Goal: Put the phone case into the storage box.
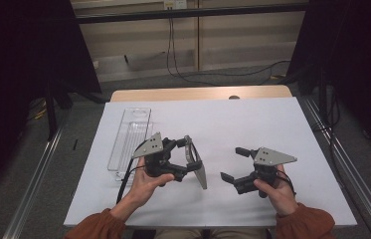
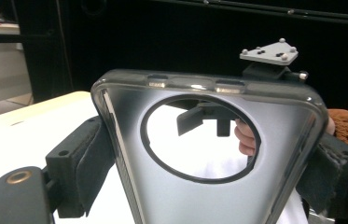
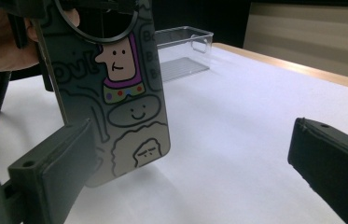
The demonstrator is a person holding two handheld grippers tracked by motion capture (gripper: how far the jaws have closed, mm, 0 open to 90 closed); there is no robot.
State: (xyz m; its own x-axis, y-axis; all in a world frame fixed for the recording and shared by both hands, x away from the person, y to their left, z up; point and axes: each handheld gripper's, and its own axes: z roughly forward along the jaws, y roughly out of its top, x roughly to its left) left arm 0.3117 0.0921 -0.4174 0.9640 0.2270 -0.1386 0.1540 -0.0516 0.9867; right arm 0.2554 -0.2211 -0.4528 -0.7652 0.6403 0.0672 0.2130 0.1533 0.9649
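Phone case (image 3: 115, 93), cartoon faces, unreadable lettering

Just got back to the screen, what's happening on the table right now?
A person is working with a gripper in each hand. The left gripper is shut on a phone case, a grey one with cartoon drawings and a round cutout, held up above the white table. The right gripper is open and holds nothing, a little way from the case. A clear plastic bin sits on the table's left side.

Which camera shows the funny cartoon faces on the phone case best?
The right gripper view: the phone case turns its drawings toward it. The left gripper view shows its plain inside; the high view shows it small and edge-on.
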